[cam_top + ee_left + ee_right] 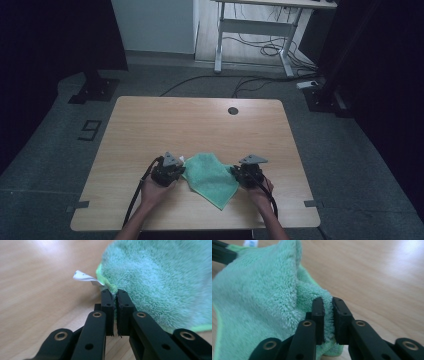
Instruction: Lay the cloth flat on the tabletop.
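A green fluffy cloth lies on the wooden table near its front edge, between my two grippers. My left gripper is at the cloth's left corner; in the left gripper view its jaws pinch the cloth's hemmed edge beside a white label. My right gripper is at the cloth's right corner; in the right gripper view its jaws are closed on a raised fold of the cloth. A hand holds each gripper.
The table has a round cable hole at the back. Behind it on the floor stand a white desk frame with loose cables and dark stand bases.
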Motion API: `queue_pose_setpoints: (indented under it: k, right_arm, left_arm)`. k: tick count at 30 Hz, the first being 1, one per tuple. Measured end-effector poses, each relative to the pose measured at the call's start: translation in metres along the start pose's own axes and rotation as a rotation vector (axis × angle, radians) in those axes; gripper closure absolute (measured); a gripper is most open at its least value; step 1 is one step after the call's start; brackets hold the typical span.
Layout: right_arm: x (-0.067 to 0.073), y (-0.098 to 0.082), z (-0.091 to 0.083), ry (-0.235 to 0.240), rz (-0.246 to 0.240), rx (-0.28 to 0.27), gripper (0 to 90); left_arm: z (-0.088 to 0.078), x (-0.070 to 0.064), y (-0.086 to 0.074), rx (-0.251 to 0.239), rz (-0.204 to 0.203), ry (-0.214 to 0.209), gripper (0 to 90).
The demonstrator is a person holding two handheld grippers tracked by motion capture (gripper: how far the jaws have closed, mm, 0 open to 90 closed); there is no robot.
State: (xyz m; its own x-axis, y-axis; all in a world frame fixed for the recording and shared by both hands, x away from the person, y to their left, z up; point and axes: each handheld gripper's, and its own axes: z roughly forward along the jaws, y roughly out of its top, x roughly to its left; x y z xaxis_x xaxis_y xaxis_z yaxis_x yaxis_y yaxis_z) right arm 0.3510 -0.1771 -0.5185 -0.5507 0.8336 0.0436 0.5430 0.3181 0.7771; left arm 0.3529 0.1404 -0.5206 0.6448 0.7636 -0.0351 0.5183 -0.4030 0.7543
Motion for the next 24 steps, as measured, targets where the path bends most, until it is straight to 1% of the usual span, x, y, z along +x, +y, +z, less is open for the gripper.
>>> queue_pose_setpoints:
  k: [1, 2, 3, 4, 6, 8, 9, 10, 11, 12, 14, 15, 16, 17, 18, 19, 20, 21, 22, 23, 24]
  right_arm:
    - [-0.001, 0.001, -0.003, -0.007, 0.007, -0.011, 83.1]
    - [-0.001, 0.001, -0.003, -0.007, 0.007, -0.011, 83.1]
    - [-0.006, 0.007, -0.006, -0.021, 0.015, -0.033, 83.6]
    - [-0.008, 0.012, -0.007, -0.027, 0.025, -0.039, 83.7]
    - [-0.013, 0.026, -0.007, -0.039, 0.036, -0.043, 83.7]
    - [-0.017, 0.043, -0.009, -0.072, 0.027, -0.066, 83.8]
    - [-0.017, 0.043, -0.009, -0.072, 0.027, -0.066, 83.8]
    - [-0.021, 0.058, -0.017, -0.103, 0.025, -0.112, 83.8]
    - [-0.023, 0.064, -0.023, -0.116, 0.029, -0.141, 83.8]
    - [-0.025, 0.067, -0.029, -0.13, 0.032, -0.178, 83.8]
    - [-0.029, 0.068, -0.04, -0.132, 0.057, -0.233, 83.6]
    - [-0.032, 0.067, -0.042, -0.122, 0.07, -0.245, 83.4]
    - [-0.034, 0.065, -0.041, -0.116, 0.078, -0.248, 82.1]
    - [-0.035, 0.063, -0.038, -0.111, 0.077, -0.236, 79.3]
    - [-0.035, 0.061, -0.032, -0.107, 0.072, -0.207, 72.6]
    - [-0.035, 0.06, -0.026, -0.121, 0.063, -0.173, 63.6]
    - [-0.034, 0.058, -0.02, -0.151, 0.054, -0.153, 58.2]
    - [-0.034, 0.058, -0.02, -0.151, 0.054, -0.153, 58.2]
    - [-0.033, 0.052, -0.017, -0.153, 0.058, -0.167, 53.1]
    - [-0.033, 0.052, -0.017, -0.153, 0.058, -0.167, 53.1]
    - [-0.031, 0.048, -0.02, -0.143, 0.057, -0.184, 48.9]
  left_arm:
    - [0.0, 0.0, 0.0, 0.0, 0.0, 0.0, 86.3]
    - [-0.004, 0.001, 0.002, -0.013, -0.001, 0.001, 86.3]
    - [-0.007, 0.003, 0.005, -0.025, -0.001, 0.005, 86.3]
    - [-0.011, 0.008, 0.015, -0.038, -0.003, 0.012, 86.3]
    - [-0.015, 0.015, 0.029, -0.053, -0.01, 0.021, 86.3]
    - [-0.025, 0.021, 0.043, -0.092, -0.011, 0.03, 86.3]
    - [-0.025, 0.021, 0.043, -0.092, -0.011, 0.03, 86.3]
    - [-0.041, 0.023, 0.053, -0.161, -0.011, 0.041, 86.3]
    - [-0.049, 0.024, 0.055, -0.198, -0.02, 0.042, 86.3]
    - [-0.056, 0.025, 0.054, -0.225, -0.028, 0.039, 86.3]
    - [-0.062, 0.026, 0.049, -0.248, -0.035, 0.021, 86.2]
    - [-0.062, 0.026, 0.049, -0.248, -0.035, 0.021, 86.2]
    - [-0.057, 0.026, 0.04, -0.223, -0.048, 0.01, 86.0]
    - [-0.051, 0.026, 0.035, -0.197, -0.052, 0.008, 85.8]
    - [-0.043, 0.025, 0.03, -0.172, -0.064, 0.005, 85.8]
    - [-0.036, 0.025, 0.025, -0.145, -0.067, 0.001, 85.7]
    - [-0.03, 0.025, 0.02, -0.122, -0.073, -0.003, 85.5]
    - [-0.03, 0.025, 0.02, -0.122, -0.073, -0.003, 85.3]
    - [-0.02, 0.023, 0.011, -0.092, -0.08, -0.011, 85.1]
    - [-0.02, 0.023, 0.011, -0.092, -0.08, -0.011, 85.1]
    - [-0.016, 0.022, 0.007, -0.081, -0.081, -0.011, 84.9]
